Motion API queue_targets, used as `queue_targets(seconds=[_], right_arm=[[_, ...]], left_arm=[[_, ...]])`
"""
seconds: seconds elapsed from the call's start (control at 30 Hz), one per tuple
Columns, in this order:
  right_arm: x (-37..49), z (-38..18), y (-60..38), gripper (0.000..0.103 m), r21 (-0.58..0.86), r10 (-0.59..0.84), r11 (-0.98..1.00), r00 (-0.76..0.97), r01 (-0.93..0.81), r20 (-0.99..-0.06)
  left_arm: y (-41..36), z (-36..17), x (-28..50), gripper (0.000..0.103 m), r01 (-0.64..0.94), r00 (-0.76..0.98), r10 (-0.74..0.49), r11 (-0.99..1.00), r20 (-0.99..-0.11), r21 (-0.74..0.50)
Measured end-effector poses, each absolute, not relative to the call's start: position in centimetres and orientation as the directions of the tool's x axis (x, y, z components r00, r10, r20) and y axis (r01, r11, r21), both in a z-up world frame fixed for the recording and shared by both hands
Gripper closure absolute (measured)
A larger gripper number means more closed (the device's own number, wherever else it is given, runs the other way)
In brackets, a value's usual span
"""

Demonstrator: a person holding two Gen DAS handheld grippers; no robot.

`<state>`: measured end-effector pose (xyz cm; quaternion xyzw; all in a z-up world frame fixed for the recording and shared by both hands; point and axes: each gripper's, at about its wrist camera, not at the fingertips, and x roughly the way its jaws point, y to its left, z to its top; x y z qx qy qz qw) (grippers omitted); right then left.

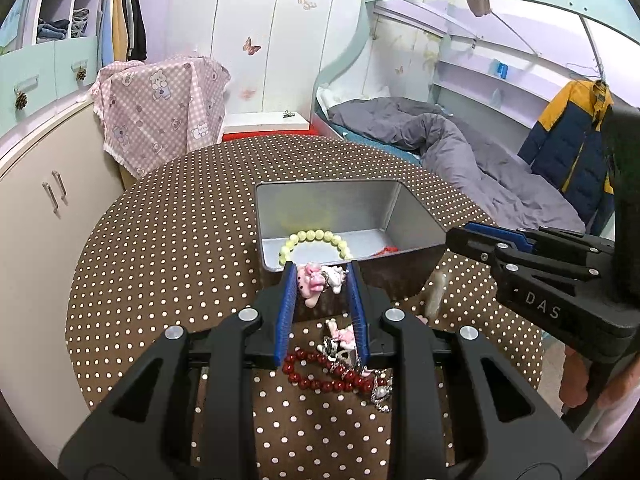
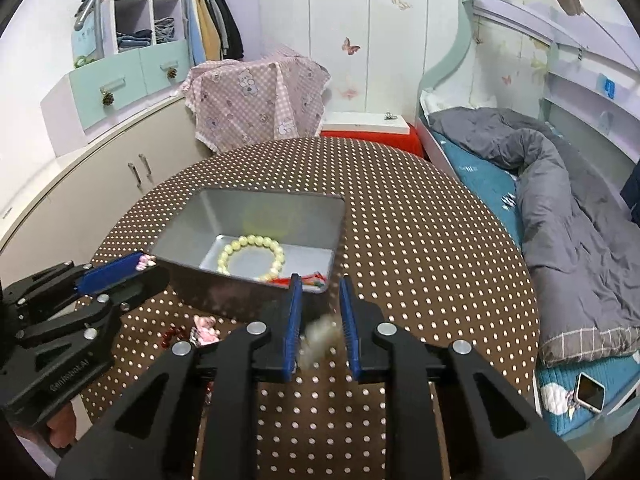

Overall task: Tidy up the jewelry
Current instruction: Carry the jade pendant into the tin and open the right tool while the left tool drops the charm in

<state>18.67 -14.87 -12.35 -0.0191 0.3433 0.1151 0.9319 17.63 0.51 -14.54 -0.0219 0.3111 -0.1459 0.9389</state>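
Observation:
My left gripper [image 1: 322, 268] is shut on a pink and white figurine charm [image 1: 316, 282], held just before the near wall of the silver tin box [image 1: 416, 216]. A pale green bead bracelet [image 1: 316, 238] and a red cord piece [image 2: 314, 280] lie inside the box. On the table under my left fingers lie a red bead bracelet [image 1: 320, 376] and another pink charm [image 1: 346, 336]. My right gripper [image 2: 320, 280] hovers near the box's right corner with a narrow gap. A white fluffy pompom [image 2: 320, 336] shows through that gap, lying below the fingers.
The round table wears a brown cloth with white dots [image 1: 160, 240]. A bed with a grey quilt [image 2: 568, 248] stands to the right, with a phone [image 2: 588, 392] on it. Cream cabinets [image 1: 48, 208] stand to the left, and a pink checked cloth [image 1: 160, 108] hangs behind.

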Motion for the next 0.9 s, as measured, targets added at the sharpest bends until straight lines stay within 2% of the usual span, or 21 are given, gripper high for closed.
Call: queue_targets(seconds=[0.2,0.23,0.27,0.33,0.37,0.57,0.67,0.7,0.73,0.77,0.9], right_arm=[[19.0,-11.6,-15.0,0.086,0.036,0.201,0.973,0.752,-0.230,-0.628],[19.0,-11.7,-15.2,0.083,0.028,0.187,0.975,0.754,-0.219,-0.630],[19.2,-12.0,-15.5,0.079,0.027,0.173,0.979,0.753,-0.202,-0.634],[19.2,-12.9,-16.5,0.051,0.041,0.165,0.982,0.739,-0.183,-0.653],[19.3,-13.7,-17.0,0.049,0.042,0.159,0.983,0.728,-0.177,-0.667],[20.3,-18.5,-17.8,0.049,0.027,0.117,0.988,0.629,-0.150,-0.769],[20.2,-18.8,-16.8,0.049,-0.008,0.103,0.986,0.637,-0.169,-0.764],[20.2,-18.7,-16.5,0.055,-0.015,0.101,0.985,0.639,-0.174,-0.763],[20.2,-18.7,-16.3,0.069,-0.017,0.107,0.983,0.639,-0.185,-0.762],[20.1,-18.6,-16.0,0.075,-0.014,0.119,0.980,0.638,-0.199,-0.761],[20.1,-18.5,-15.3,0.076,-0.047,0.097,0.978,0.637,-0.205,-0.765]], left_arm=[[0.1,-13.4,17.8,0.078,0.279,0.781,-0.303,0.952,-0.546,-0.128],[0.1,-13.4,17.8,0.078,0.280,0.782,-0.304,0.951,-0.545,-0.129],[0.1,-13.4,17.7,0.078,0.281,0.781,-0.306,0.951,-0.545,-0.131],[0.2,-13.7,17.4,0.078,0.281,0.777,-0.307,0.950,-0.550,-0.133],[0.4,-13.8,17.2,0.078,0.278,0.776,-0.305,0.951,-0.552,-0.134],[1.2,-15.2,16.8,0.078,0.252,0.758,-0.297,0.955,-0.581,-0.158],[1.5,-15.8,16.8,0.078,0.239,0.747,-0.290,0.957,-0.598,-0.165],[1.5,-16.0,16.9,0.078,0.238,0.743,-0.290,0.957,-0.603,-0.167],[1.5,-16.1,17.0,0.078,0.238,0.741,-0.290,0.957,-0.605,-0.167],[1.5,-16.2,16.9,0.078,0.238,0.740,-0.290,0.957,-0.607,-0.167],[1.2,-16.1,17.0,0.078,0.243,0.742,-0.294,0.956,-0.603,-0.167]])
